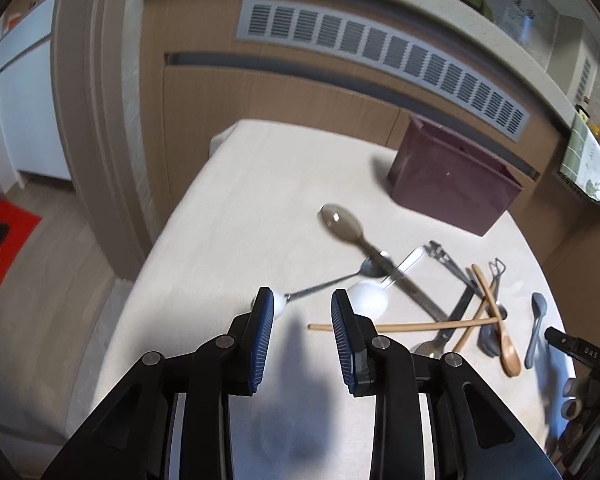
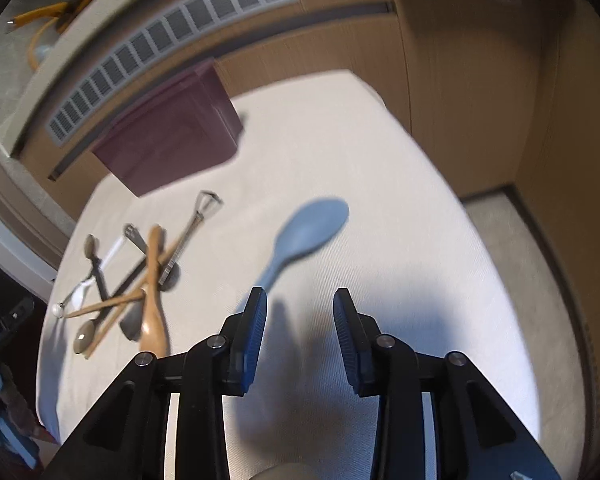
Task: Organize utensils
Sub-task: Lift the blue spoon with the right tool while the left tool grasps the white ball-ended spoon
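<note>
A pile of utensils (image 1: 432,300) lies on the white table (image 1: 227,216): a brown plastic spoon (image 1: 342,222), a white spoon (image 1: 370,296), wooden chopsticks (image 1: 420,325), a wooden spoon (image 1: 504,344), metal spoons and tongs. A grey-blue spoon (image 1: 536,328) lies apart to the right. My left gripper (image 1: 302,300) is open, just short of the white spoon. My right gripper (image 2: 300,300) is open, with the grey-blue spoon (image 2: 304,236) lying just beyond its left fingertip. The pile also shows in the right wrist view (image 2: 139,280).
A dark maroon box (image 1: 454,178) stands at the table's back, also in the right wrist view (image 2: 171,136). Behind it runs a wooden cabinet with a vent grille (image 1: 380,56). The table's left edge drops to the floor, with a red mat (image 1: 3,240).
</note>
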